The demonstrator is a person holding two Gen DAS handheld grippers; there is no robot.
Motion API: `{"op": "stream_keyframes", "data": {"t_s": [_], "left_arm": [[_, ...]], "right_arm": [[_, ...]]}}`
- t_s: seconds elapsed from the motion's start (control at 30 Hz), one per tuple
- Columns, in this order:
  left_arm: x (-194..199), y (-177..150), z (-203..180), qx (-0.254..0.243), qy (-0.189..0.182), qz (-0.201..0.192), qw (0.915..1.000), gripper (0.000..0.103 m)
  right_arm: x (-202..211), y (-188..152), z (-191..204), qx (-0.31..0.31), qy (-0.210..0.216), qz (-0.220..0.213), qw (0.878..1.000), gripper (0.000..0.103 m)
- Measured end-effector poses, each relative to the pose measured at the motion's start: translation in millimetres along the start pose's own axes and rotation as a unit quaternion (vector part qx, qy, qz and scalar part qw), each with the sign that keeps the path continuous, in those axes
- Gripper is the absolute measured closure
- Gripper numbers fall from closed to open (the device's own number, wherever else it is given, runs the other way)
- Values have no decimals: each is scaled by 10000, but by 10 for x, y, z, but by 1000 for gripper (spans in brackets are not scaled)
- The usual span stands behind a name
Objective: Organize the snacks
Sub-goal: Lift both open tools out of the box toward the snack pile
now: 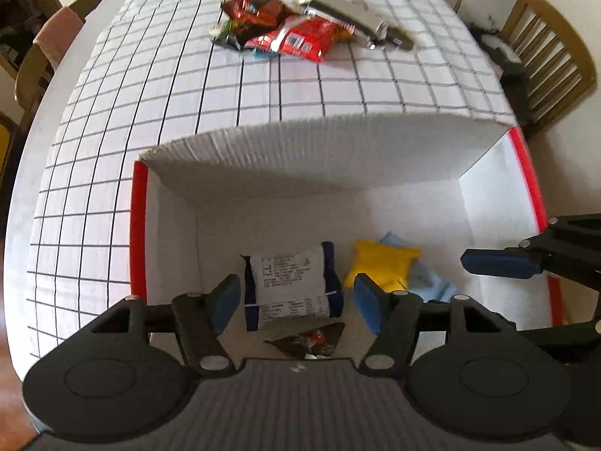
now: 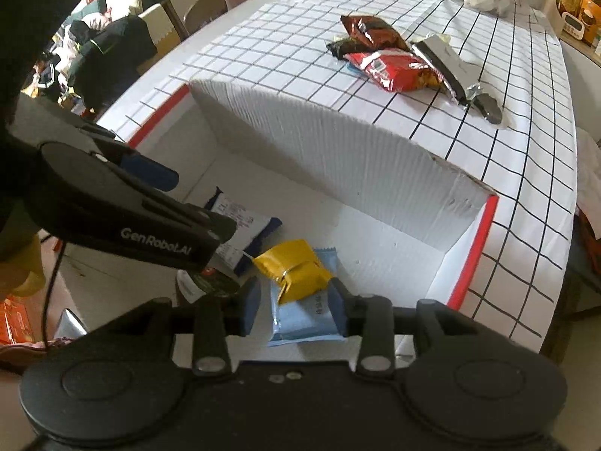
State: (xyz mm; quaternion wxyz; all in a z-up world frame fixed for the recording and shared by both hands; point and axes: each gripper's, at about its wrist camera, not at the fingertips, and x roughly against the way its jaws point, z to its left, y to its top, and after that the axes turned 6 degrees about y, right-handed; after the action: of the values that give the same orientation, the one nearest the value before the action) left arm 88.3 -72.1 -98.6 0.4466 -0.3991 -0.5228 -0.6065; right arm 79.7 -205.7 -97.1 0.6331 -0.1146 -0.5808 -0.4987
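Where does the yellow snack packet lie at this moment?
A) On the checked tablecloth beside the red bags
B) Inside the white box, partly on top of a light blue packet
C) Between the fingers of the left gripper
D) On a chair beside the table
B: the yellow snack packet rests on the light blue packet on the floor of the white box, and no gripper holds it.

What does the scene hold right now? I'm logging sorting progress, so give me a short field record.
container: white box with red edges, open top, on the checked tablecloth
in box: navy-and-white packet, yellow packet lying on a light blue packet, dark packet
still on table: pile of red and silver snack bags
left gripper: open, empty, over the box
right gripper: open, empty, over the box
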Motion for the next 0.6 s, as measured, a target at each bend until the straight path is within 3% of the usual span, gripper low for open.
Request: {"op": "stream_keyframes", "data": {"t_s": [0.3, 0.6], "left_arm": [[337, 41, 166, 142, -145, -728, 9971, 32], [659, 169, 361, 255, -331, -1596, 9863, 24]], "right_arm": [[285, 76, -10, -169, 72, -463, 9988, 54], [557, 277, -83, -364, 45, -1103, 9932, 35]]}}
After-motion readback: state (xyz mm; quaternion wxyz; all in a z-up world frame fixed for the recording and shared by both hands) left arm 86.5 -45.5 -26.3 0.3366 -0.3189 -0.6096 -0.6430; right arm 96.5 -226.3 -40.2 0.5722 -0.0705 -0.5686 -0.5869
